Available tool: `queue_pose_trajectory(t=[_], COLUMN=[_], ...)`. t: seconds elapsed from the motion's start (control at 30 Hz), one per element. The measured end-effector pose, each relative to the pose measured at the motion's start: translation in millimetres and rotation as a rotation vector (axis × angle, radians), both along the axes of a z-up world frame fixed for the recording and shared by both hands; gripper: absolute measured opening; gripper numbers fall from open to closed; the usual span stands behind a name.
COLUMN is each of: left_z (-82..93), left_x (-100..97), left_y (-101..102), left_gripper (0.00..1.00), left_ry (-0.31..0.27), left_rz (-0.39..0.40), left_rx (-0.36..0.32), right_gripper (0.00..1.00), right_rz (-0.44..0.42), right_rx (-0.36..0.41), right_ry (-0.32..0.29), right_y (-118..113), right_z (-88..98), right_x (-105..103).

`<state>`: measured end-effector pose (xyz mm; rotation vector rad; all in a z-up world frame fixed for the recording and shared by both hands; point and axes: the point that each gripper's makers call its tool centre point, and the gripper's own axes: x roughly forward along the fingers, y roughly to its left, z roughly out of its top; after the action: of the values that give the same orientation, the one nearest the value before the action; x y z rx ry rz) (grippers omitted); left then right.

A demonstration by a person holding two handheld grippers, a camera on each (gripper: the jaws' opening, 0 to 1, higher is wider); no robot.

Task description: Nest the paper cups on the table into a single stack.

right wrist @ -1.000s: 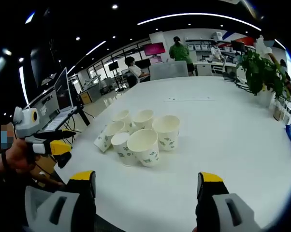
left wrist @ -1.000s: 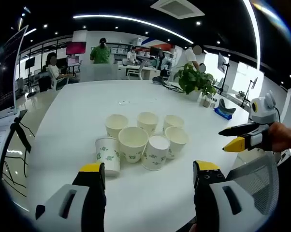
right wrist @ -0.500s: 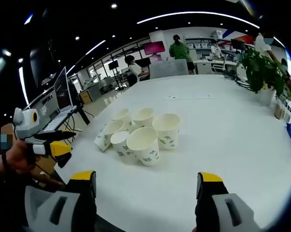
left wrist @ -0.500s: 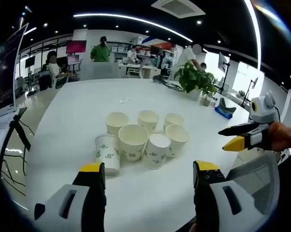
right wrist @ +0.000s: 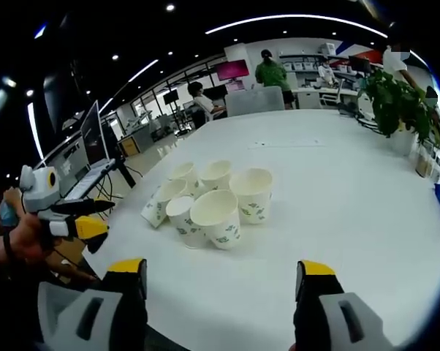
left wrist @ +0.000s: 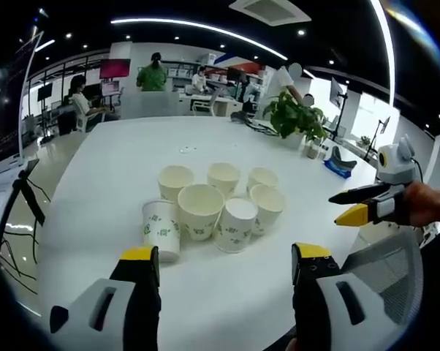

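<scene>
Several white paper cups with green print [left wrist: 214, 208] stand bunched together in the middle of a white table [left wrist: 96, 190]. In the left gripper view, most stand mouth up, while the leftmost cup [left wrist: 161, 229] and one at the front [left wrist: 237, 224] stand upside down. My left gripper [left wrist: 226, 256] is open, its yellow-tipped jaws wide apart short of the bunch. The same cups [right wrist: 213, 201] show in the right gripper view, one of them lying tilted at the left [right wrist: 160, 203]. My right gripper [right wrist: 221, 268] is open too, with nothing between its jaws. Each gripper appears at the side of the other's view: right gripper [left wrist: 360, 205], left gripper [right wrist: 85, 218].
A potted plant [left wrist: 297, 121] and a blue item [left wrist: 337, 168] stand at the table's far right. A mesh chair [left wrist: 388, 270] is near the right edge. A laptop [right wrist: 96, 139] sits beyond the left edge. People are in the office behind.
Both views have drifted slightly, so the cups sit a touch higher in the picture. The cups themselves have not moved, and both grippers stay open.
</scene>
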<state>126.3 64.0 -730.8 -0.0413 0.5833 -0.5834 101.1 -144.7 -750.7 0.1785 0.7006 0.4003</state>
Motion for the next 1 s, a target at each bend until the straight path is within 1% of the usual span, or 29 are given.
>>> queue_pose_trajectory(t=[0.37, 0.47, 0.5, 0.6, 0.8, 0.87, 0.9, 1.0], left_z=[-1.7, -2.0, -1.9, -2.2, -5.7, -8.1, -9.2, -9.7], left_x=[-2.8, -3.5, -3.8, -4.5, -6.8, -7.1, -7.1, -8.7], left_y=[-2.3, -3.2, -3.6, -3.8, -0.2, 0.6, 1.2, 2.7], left_gripper=[0.72, 0.72, 0.72, 0.72, 0.72, 0.72, 0.72, 0.72], left_ry=[0.006, 0.008, 0.008, 0.009, 0.013, 0.016, 0.018, 0.019], left_rz=[-0.004, -0.003, -0.003, -0.004, 0.003, 0.004, 0.005, 0.008], left_rx=[0.004, 0.001, 0.000, -0.005, -0.009, -0.010, -0.010, -0.012], right_gripper=[0.79, 0.75, 0.75, 0.74, 0.71, 0.69, 0.69, 0.67], right_rz=[-0.012, -0.038, -0.038, -0.054, -0.075, -0.084, -0.086, -0.089], right_rx=[0.027, 0.047, 0.050, 0.073, 0.114, 0.134, 0.143, 0.153], right_ry=[0.016, 0.047, 0.048, 0.054, 0.064, 0.070, 0.074, 0.088], right_y=[0.4, -0.3, -1.0, -4.1, -1.7, -0.1, -1.7, 1.0], right_z=[-2.5, -7.4, -7.4, -8.4, -8.0, -7.0, -7.3, -7.8], right_x=[5.6, 5.7, 6.6, 13.0, 21.3, 25.4, 31.2, 34.8])
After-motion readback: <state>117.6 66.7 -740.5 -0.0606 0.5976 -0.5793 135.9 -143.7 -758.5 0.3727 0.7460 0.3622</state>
